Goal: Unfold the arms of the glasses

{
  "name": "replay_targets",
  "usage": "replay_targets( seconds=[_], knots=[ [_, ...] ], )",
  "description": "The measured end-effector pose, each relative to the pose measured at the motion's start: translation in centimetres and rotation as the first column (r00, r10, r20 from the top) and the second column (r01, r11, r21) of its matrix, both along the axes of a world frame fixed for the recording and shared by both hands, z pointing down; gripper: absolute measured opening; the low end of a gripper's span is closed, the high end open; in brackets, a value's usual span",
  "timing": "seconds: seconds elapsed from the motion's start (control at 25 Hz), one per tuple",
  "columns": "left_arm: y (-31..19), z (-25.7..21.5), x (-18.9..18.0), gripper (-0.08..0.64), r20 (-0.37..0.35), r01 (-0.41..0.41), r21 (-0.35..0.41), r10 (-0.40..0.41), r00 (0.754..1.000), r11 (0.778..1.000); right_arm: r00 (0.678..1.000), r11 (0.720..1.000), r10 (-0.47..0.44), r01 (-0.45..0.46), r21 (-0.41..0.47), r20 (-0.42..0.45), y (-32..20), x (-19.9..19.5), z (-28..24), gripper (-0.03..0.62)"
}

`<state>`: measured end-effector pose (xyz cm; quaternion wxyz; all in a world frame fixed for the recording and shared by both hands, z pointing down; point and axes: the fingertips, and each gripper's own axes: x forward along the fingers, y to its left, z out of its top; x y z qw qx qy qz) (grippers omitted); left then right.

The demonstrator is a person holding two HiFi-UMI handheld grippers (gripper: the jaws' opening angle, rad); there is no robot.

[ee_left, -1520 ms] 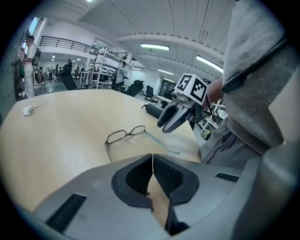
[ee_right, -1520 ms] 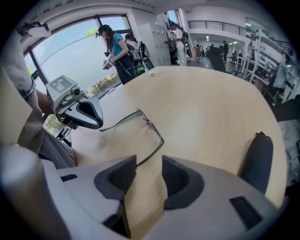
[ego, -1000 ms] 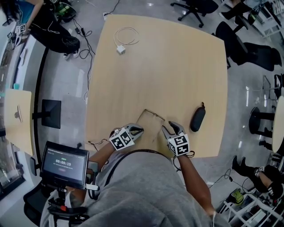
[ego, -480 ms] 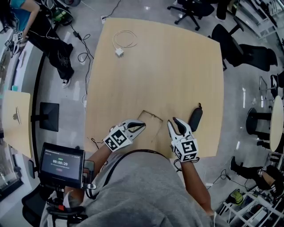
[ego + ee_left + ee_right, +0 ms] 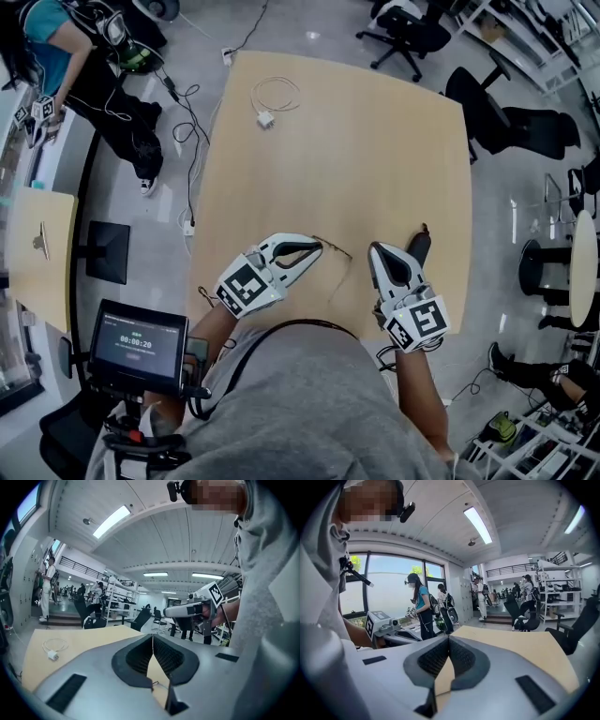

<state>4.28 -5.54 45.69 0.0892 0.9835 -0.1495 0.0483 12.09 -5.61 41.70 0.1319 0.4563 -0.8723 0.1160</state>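
Your right hand-held gripper (image 5: 376,248) has just closed on nothing, your left hand-held gripper (image 5: 316,247) is pinched shut too, and both now hang lifted above the thin wire-framed glasses (image 5: 337,249) lying between them on the pale wooden table (image 5: 356,141), arms seemingly unfolded.

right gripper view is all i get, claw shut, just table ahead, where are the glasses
observer: head view shows the glasses, a thin wire frame, between the left claw and your right claw, which has just closed on nothing.
operator: is the left claw on them
observer: it is shut, its tip at the end of the frame nearest it; whether it grips the wire i cannot tell.
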Motion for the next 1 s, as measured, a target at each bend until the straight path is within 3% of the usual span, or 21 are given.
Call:
replay_targets(
  seconds=[0.32, 0.64, 0.88, 1.0],
  knots=[
    [2.5, -4.9, -4.2, 0.008, -0.030, 0.030, 0.066, -0.028, 0.999, 0.997, 1.000, 0.999, -0.012, 0.013, 0.036, -0.022, 4.6, -2.9, -2.5, 0.008],
    [6.0, -7.5, -2.9, 0.008, -0.014, 0.027, 0.122, -0.025, 1.000, 0.992, 0.999, 0.994, -0.028, 0.032, 0.101, -0.038, 7.8, -2.5, -6.4, 0.008],
    [12.8, -9.6, -2.9, 0.008, -0.017, 0.034, 0.170, -0.032, 0.999, 0.985, 0.998, 0.984, -0.060, 0.063, 0.170, -0.023, 12.9, -2.6, -9.3, 0.006],
    [15.9, -9.9, -2.8, 0.008, -0.055, 0.043, 0.169, -0.034, 0.998, 0.985, 0.998, 0.981, -0.054, 0.062, 0.184, -0.044, 16.4, -2.3, -9.3, 0.006]
  ],
)
